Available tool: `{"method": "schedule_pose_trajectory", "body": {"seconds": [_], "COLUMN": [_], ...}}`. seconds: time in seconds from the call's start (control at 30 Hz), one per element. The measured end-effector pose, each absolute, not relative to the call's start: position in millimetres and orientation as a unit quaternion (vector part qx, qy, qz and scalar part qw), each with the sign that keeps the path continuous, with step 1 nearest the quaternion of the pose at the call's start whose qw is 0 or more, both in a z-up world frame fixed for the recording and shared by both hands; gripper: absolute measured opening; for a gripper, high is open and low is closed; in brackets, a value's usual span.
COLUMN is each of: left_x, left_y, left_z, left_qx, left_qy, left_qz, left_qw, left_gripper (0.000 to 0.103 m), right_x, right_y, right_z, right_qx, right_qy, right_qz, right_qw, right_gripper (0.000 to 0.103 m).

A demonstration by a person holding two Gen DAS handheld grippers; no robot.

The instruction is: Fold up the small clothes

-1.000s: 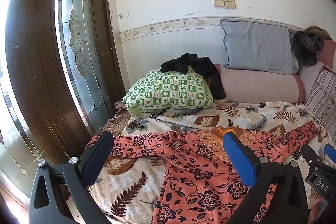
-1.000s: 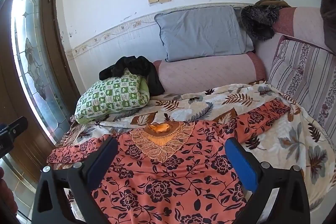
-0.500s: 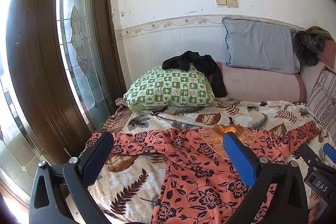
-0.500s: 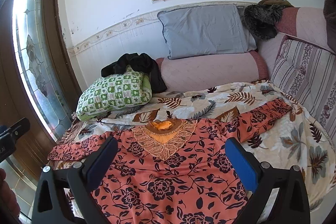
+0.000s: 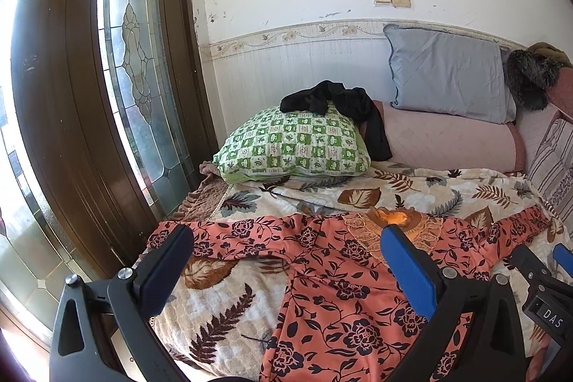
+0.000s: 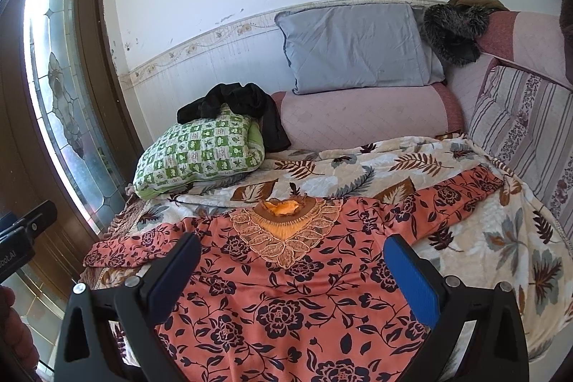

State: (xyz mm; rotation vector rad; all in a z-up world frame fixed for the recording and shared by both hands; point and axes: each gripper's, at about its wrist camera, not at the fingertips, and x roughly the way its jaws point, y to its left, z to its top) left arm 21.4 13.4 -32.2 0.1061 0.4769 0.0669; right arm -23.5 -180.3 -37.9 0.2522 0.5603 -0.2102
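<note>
Right wrist view: one floral top, three pillows.

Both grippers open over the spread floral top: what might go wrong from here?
1. The floral top lies on a quilted leaf-print blanket; a low pinch may gather the blanket too.
2. Its sleeve ends near the bed edge beside the door, so a tug may pull it off.
3. The left gripper and right gripper, jaws wide, are close together and may collide.

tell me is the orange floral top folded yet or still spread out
Spread out, not folded. The orange floral top lies flat on the leaf-print blanket, both sleeves stretched sideways, lace neckline showing.
</note>
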Motion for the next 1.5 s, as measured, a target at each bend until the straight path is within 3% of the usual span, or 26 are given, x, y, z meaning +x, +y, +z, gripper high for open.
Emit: {"method": "schedule_pose_trajectory", "body": {"seconds": [1.03, 1.5], "left_x": [52.5, 102.5], "left_y": [6.3, -18.1], "left_z": [-50.8, -78.7], "left_qx": [0.064, 0.081], "left_qy": [0.252, 0.275], "left_qz": [0.044, 0.035], "left_qw": [0.965, 0.957], "left_gripper": [0.103, 0.103], "right_x": [11.0, 52.1], "right_y": [-184.3, -226.8], "right_z": [-51.6, -73.8], "right_qx": [0.130, 0.139], "right_qy": [0.297, 0.305], "right_qz": [-0.090, -0.117], "right_qw": [0.942, 0.935], "right_gripper": [0.103, 0.103]}}
